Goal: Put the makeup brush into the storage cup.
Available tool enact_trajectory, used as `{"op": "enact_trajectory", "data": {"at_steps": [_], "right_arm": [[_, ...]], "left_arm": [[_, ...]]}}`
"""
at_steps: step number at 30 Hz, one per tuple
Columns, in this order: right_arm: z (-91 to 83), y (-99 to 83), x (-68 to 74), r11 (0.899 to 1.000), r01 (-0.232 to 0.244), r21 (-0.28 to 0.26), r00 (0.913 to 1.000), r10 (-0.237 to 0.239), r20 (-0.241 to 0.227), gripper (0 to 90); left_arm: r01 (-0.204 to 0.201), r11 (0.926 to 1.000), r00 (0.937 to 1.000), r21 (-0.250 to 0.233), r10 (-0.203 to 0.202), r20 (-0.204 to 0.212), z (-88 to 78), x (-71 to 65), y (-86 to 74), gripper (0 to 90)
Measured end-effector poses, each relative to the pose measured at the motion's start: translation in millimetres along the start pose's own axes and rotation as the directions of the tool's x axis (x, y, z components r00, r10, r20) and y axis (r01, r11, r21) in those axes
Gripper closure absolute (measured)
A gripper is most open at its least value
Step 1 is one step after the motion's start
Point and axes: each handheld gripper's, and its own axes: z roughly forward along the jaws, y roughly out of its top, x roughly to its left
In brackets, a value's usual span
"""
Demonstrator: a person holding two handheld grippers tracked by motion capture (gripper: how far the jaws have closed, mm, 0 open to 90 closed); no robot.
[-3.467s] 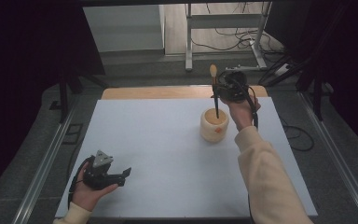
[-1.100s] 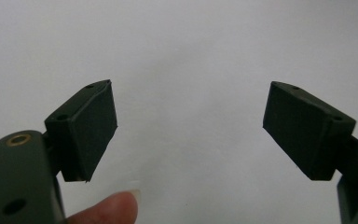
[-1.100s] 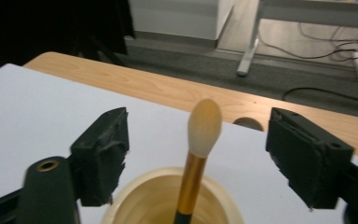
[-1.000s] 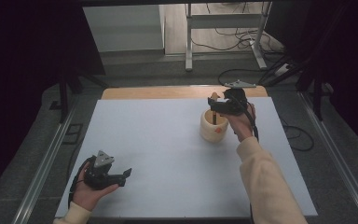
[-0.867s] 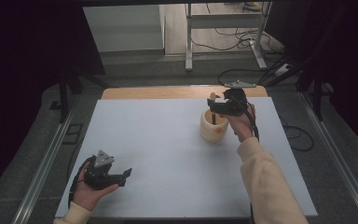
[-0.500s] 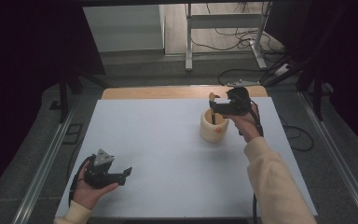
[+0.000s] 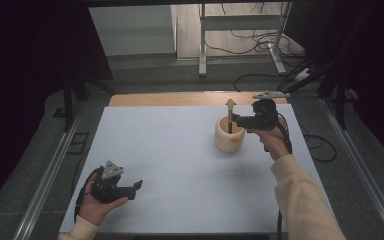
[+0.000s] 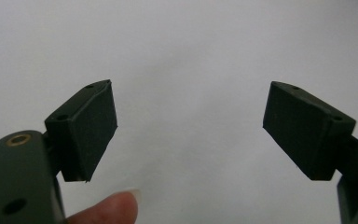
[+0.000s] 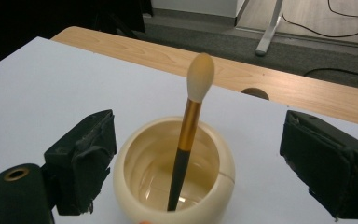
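Just ahead of the right hand-held gripper (image 9: 196, 163), whose jaws have just opened empty, the brush (image 9: 186, 140) stands near-upright in the cream pot (image 9: 135, 196), far from the left hand.

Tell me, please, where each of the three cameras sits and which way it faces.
High view: above the person's side, looking forward and down on the white table; both forearms enter from below.
Left gripper view: rides the left gripper, facing bare tabletop; a fingertip shows.
Right gripper view: rides the right gripper, facing the cream pot and makeup brush.
The high and right gripper views share pot and brush.
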Motion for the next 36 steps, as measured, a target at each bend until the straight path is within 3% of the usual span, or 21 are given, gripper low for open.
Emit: {"op": "enact_trajectory", "data": {"at_steps": [6,14,25,33,36], "right_arm": [[-20.7,-5.2,1.2,1.0,0.019,-0.013,0.9998,-0.019,-0.01,11.0],[-34.9,-21.3,-6.8,0.999,0.031,-0.007,0.9988,-0.031,-0.037,11.2],[-59.6,-56.2,-14.1,0.999,0.047,-0.009,0.9964,-0.048,-0.07,12.9],[-81.0,-89.5,-19.3,0.999,0.053,-0.009,0.9964,-0.053,-0.066,13.4],[-85.7,-105.8,-21.8,0.997,0.072,0.017,0.996,-0.071,-0.054,13.4]], "left_arm": [[-0.016,0.9999,0.9998,-0.003,0.016,0.006,0.9,-3.1,2.5,18.2],[-0.008,1.0,1.0,0.002,0.008,0.001,1.7,-1.3,1.3,18.2],[-0.004,1.0,1.0,0.001,0.004,-0.008,-0.1,-3.0,-0.3,18.3],[-0.002,1.0,0.9999,-0.001,0.002,-0.012,0.5,-4.1,0.6,18.3],[-0.003,1.0,0.9999,-0.003,0.003,-0.011,0.5,-4.2,0.8,18.3]]}}
